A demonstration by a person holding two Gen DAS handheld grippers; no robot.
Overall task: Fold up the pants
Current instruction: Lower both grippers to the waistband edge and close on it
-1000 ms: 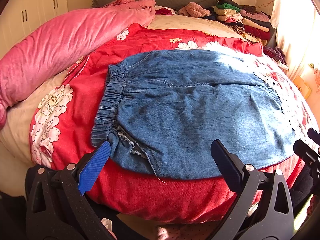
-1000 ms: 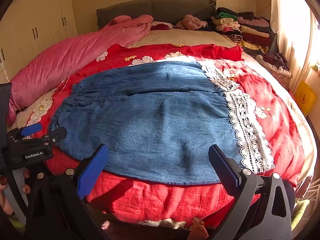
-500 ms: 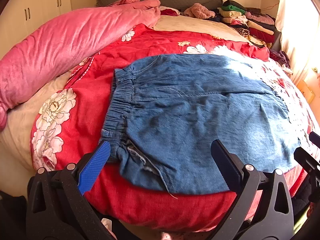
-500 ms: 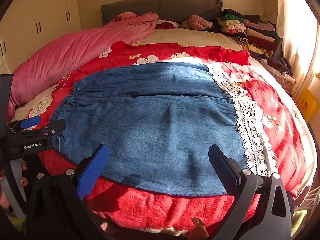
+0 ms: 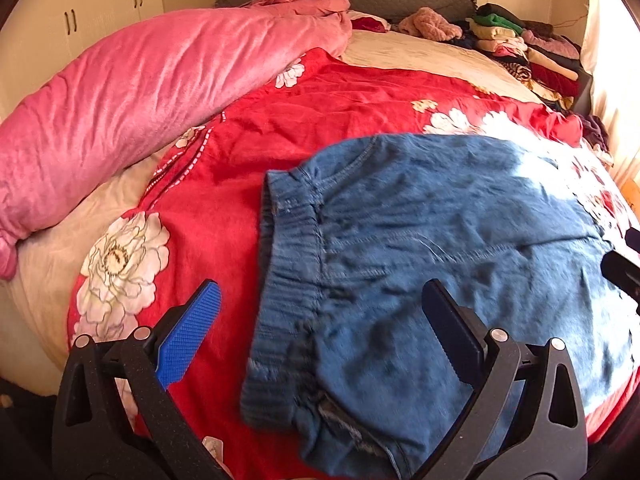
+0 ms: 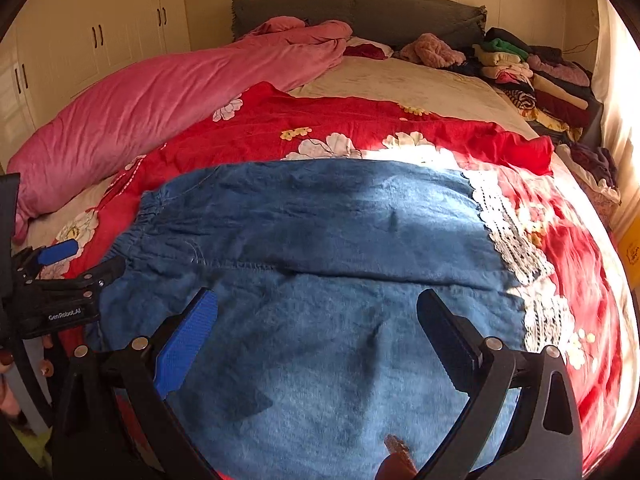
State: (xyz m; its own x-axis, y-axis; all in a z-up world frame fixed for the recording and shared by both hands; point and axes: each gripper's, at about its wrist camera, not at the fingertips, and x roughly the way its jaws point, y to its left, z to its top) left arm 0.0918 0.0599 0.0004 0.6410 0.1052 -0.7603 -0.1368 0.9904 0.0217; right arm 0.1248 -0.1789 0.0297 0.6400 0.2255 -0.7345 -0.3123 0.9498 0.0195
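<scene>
Although both tools sit low in their own views, their bases are cut off by the bottom edge, so only the fingers and black frames can be read. The left gripper (image 5: 320, 332) stands wide open over the elastic waistband end of the denim pants (image 5: 460, 264), its blue pad (image 5: 188, 336) above the red floral quilt (image 5: 224, 216) and its dark pad above the denim; whether either pad touches cloth cannot be told. The right gripper (image 6: 316, 340) is likewise spread wide and holds nothing, both fingers over the middle of the pants (the near hem is hidden beneath the frame). The pants lie spread flat across the quilt, waistband to the left, with a white lace trim (image 6: 516, 240) along the right edge, partly washed out by sunlight. In the right wrist view the left tool shows at the left margin, near the waistband. A long pink blanket (image 5: 132, 96) lies along the quilt's left side, well apart from the pants. A grey headboard (image 6: 360, 8) and a pile of folded clothes (image 6: 532, 76) sit at the far end, small and hard to sort out.
</scene>
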